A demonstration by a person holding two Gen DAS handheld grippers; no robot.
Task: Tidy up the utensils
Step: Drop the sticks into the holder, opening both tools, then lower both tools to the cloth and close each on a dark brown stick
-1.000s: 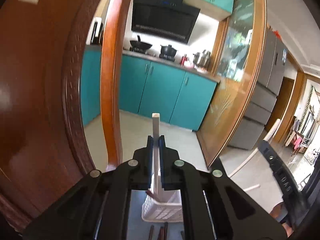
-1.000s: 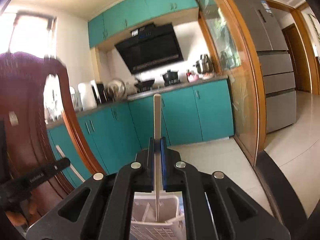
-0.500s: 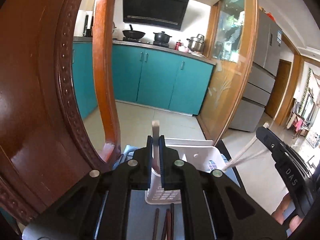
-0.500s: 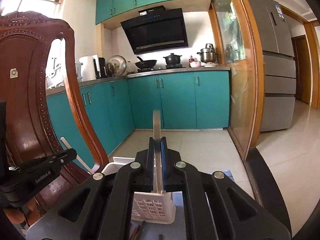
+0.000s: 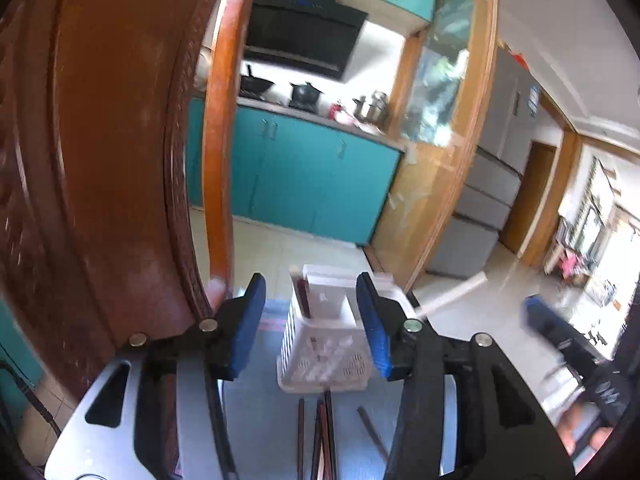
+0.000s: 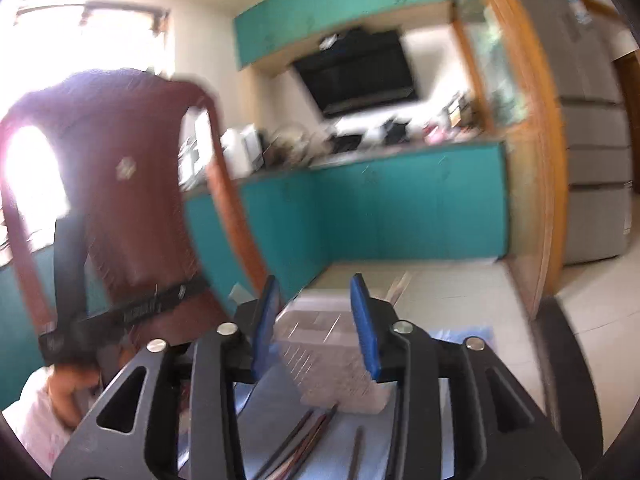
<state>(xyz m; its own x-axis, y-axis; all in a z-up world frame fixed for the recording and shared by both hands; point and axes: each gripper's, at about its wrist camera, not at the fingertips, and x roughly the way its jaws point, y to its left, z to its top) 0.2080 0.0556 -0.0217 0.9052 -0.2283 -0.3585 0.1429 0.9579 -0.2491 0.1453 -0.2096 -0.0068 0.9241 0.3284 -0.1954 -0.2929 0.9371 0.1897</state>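
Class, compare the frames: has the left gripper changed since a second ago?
Yes. The left gripper has opened and released its pale chopstick; its jaws now stand wide either side of the white basket.

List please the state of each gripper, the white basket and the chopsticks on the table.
Left gripper: open, holding nothing.
Right gripper: open, holding nothing.
White basket: upright on the table, utensils standing inside.
Dark chopsticks: lying loose on the table in front of the basket, not yet sorted.

Blur and cut-offs

Dark chopsticks (image 5: pixel 322 436) run off the bottom edge; the basket (image 6: pixel 340 364) and its contents smear in the right wrist view.
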